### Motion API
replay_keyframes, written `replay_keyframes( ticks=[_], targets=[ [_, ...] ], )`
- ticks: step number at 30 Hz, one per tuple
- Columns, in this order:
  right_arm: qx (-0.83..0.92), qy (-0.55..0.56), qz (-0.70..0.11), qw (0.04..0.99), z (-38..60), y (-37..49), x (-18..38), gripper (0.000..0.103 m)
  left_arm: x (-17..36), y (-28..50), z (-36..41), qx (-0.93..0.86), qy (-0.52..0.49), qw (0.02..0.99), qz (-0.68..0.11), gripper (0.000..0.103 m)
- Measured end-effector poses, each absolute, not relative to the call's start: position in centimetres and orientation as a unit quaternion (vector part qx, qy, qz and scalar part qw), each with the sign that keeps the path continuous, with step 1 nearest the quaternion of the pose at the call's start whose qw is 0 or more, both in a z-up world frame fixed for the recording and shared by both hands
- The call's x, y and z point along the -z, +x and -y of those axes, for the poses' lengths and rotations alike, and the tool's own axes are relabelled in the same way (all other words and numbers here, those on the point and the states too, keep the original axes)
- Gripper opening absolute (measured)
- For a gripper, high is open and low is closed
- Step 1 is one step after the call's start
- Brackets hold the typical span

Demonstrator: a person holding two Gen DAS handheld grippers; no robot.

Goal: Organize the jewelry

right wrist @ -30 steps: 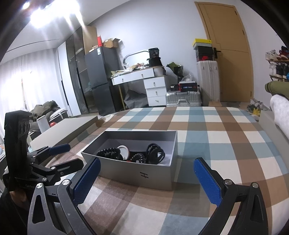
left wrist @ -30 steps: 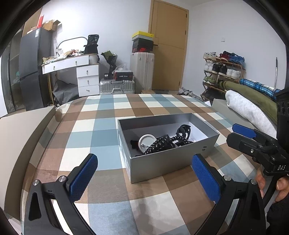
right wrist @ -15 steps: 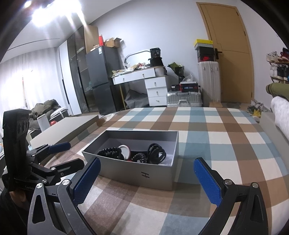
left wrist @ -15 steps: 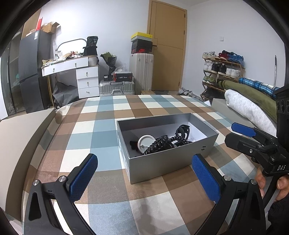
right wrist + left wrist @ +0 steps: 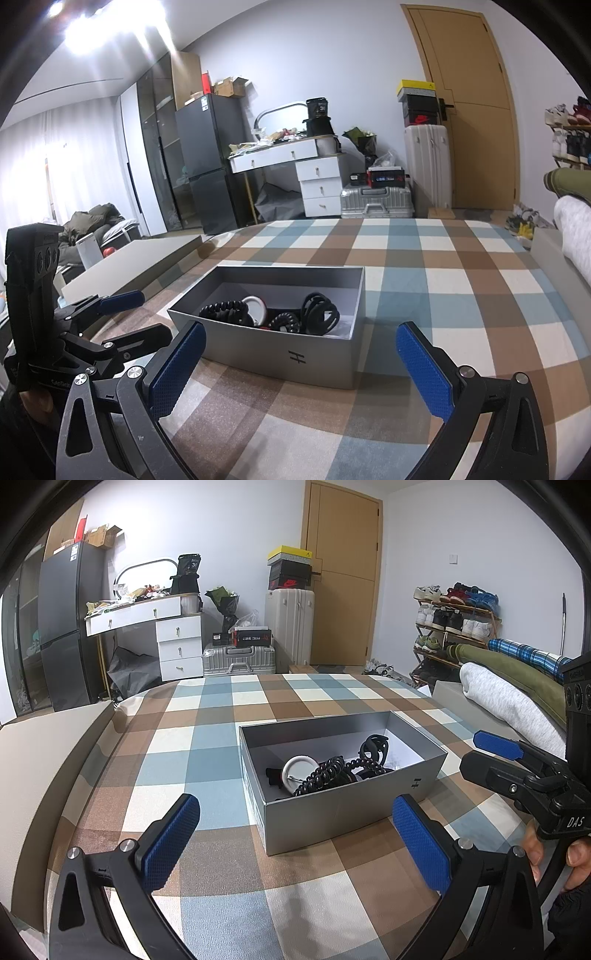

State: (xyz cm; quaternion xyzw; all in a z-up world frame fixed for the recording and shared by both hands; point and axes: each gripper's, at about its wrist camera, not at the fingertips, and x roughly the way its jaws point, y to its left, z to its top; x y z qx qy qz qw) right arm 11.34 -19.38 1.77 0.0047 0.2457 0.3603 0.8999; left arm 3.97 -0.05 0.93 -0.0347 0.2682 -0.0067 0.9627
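While both tongs, left [image 5: 295, 845] and right [image 5: 301, 367], hang released and empty, the grey box [image 5: 354, 808] sits on the checked bed [image 5: 207, 716]. Inside: coiled black bands [image 5: 325, 775], probably springy, light, snag-prone. I'd pinch one outer loop.

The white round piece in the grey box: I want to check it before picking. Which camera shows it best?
The left wrist view: the white round piece faces the camera, only its lower edge crossed by black coiled bands. In the right wrist view it sits half hidden behind a coiled band and the grey box wall.
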Motion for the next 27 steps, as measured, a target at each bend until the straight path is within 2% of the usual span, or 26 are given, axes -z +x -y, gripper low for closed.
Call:
replay_keyframes(
  ticks=[27],
  targets=[
    [-0.360, 0.005, -0.247, 0.900, 19.44, 11.39, -1.76, 0.103, -1.15, 3.79, 0.34, 0.000, -0.025, 0.966, -0.258, 0.102]
  ],
)
